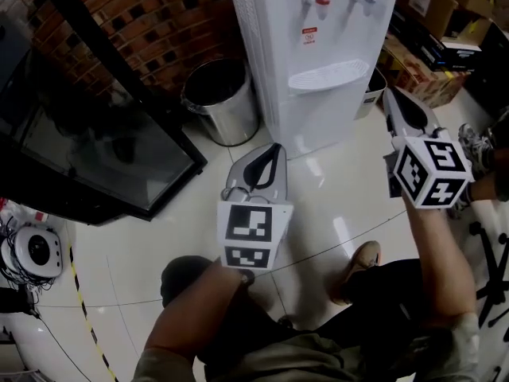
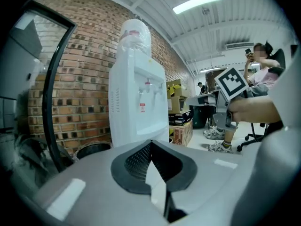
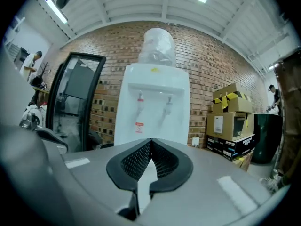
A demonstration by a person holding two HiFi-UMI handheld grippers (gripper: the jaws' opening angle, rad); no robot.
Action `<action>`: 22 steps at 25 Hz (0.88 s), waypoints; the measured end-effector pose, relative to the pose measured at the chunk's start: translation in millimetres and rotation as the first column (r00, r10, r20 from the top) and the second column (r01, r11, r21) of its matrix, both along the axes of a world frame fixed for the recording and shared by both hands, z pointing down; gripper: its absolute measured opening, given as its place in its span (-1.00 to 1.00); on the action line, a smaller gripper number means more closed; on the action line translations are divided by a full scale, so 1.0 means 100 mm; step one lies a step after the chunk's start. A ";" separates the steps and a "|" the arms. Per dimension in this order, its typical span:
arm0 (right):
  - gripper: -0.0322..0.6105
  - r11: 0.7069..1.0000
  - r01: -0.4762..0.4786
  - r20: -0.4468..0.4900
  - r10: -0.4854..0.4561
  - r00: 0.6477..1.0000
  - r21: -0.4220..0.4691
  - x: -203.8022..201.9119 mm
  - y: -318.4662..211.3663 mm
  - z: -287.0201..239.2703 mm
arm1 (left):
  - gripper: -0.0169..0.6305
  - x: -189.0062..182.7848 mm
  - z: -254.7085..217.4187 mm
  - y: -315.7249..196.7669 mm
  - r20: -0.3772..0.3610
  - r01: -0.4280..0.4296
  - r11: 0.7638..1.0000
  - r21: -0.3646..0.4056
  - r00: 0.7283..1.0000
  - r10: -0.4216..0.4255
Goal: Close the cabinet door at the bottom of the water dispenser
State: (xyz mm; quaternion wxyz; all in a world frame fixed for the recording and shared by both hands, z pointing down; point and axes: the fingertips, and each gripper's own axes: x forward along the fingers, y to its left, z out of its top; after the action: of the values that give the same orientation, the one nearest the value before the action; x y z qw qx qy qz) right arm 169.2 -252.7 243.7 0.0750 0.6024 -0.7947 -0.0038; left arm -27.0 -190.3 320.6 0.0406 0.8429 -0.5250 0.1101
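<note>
The white water dispenser [image 1: 318, 54] stands against the brick wall, with a red and a grey tap over its drip tray. Its lower front panel [image 1: 330, 122] looks flush with the body in the head view. My left gripper [image 1: 273, 151] is held in front of the dispenser's base, apart from it, jaws shut on nothing. My right gripper [image 1: 392, 95] is raised to the right of the dispenser, also shut and empty. In the left gripper view the dispenser [image 2: 136, 102] stands beyond the shut left gripper [image 2: 151, 142]. In the right gripper view the dispenser [image 3: 153, 107] is straight ahead past the right gripper [image 3: 151, 140], which hides its lower part.
A steel bin [image 1: 220, 102] stands left of the dispenser, and a black glass-door cabinet [image 1: 87, 134] is further left. Cardboard boxes [image 1: 429, 62] are stacked at the right, with a small white bin [image 1: 371, 92] beside the dispenser. A chair base [image 1: 493, 269] is at the right edge.
</note>
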 end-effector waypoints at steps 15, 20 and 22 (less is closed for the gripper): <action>-0.90 0.962 0.262 0.037 -0.260 0.965 -0.082 -1.15 1.65 0.23 | -0.94 -0.46 -0.36 1.02 -0.006 -0.006 0.998 0.066 1.000 0.006; -0.90 0.948 0.306 -0.007 -0.308 0.951 -0.093 -1.31 1.79 0.31 | -0.94 -0.31 -0.32 1.22 0.002 0.000 0.995 0.099 1.000 0.000; -0.90 0.947 0.309 -0.016 -0.312 0.950 -0.092 -1.32 1.82 0.32 | -0.94 -0.29 -0.28 1.25 0.005 0.018 0.995 0.102 1.000 -0.019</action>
State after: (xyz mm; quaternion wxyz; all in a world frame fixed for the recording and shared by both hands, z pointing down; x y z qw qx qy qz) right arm 37.5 -70.5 276.2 0.1122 0.4658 -0.8777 0.0107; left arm -56.1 -65.4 292.6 -0.0028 0.8388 -0.5377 0.0853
